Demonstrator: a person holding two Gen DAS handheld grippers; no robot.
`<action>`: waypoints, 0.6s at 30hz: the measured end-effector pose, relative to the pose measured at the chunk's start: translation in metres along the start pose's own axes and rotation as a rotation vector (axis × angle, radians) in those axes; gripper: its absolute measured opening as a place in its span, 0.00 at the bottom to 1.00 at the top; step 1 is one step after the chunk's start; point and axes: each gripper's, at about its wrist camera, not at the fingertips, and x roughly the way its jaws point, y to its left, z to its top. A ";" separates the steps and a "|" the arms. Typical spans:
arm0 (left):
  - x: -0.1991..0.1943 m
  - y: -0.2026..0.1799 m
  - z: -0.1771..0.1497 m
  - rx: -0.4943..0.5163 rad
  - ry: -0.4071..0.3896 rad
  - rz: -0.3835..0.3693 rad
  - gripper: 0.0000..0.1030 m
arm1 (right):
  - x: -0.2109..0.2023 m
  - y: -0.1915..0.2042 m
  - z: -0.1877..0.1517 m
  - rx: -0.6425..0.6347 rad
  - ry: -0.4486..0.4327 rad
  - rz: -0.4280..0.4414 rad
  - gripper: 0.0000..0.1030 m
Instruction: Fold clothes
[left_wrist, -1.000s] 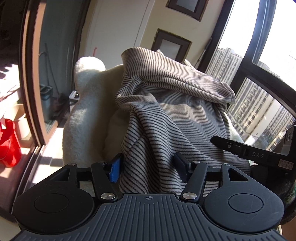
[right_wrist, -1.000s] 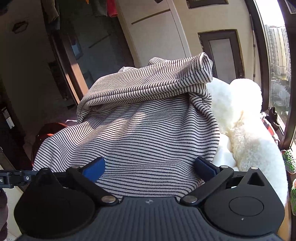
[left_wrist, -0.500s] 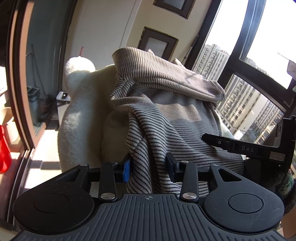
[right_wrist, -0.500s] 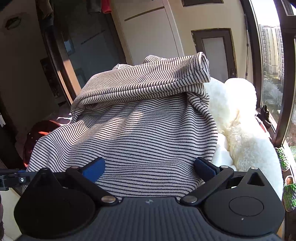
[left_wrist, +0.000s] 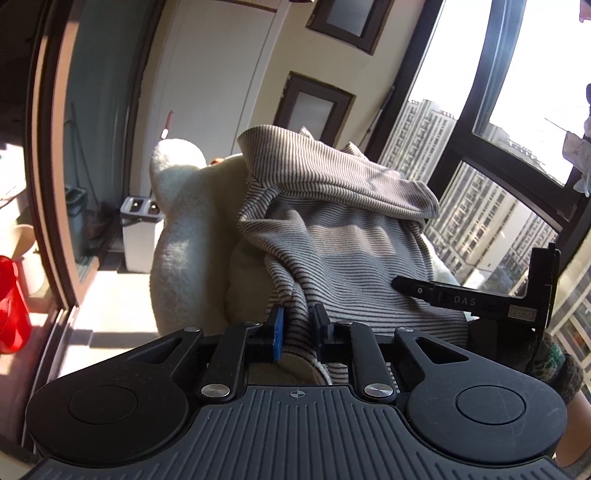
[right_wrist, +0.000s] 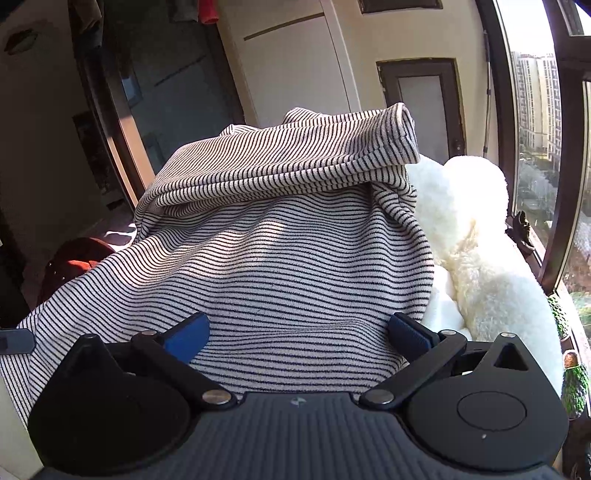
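Your left gripper (left_wrist: 298, 325) is closing, pinching the striped garment (left_wrist: 343, 236); your right gripper (right_wrist: 297, 334) stands spread over it

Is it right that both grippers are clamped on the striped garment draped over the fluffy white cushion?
Not both. The right wrist view shows the right gripper open over the striped garment. Only the left gripper is closing on a fold of it, beside the fluffy white cushion.

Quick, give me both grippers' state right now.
Left gripper: jaws closing, pinching a fold of the striped top.
Right gripper: open wide, over the top, gripping nothing.
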 end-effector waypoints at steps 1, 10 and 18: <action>-0.004 0.002 -0.001 -0.006 -0.009 0.009 0.16 | 0.000 0.000 0.000 -0.003 -0.002 -0.002 1.00; -0.040 0.018 -0.004 -0.051 -0.114 0.086 0.08 | 0.001 -0.001 0.000 -0.005 0.000 0.008 1.00; -0.014 0.035 0.007 -0.127 -0.016 0.025 0.49 | 0.003 -0.001 0.002 -0.003 0.008 0.019 1.00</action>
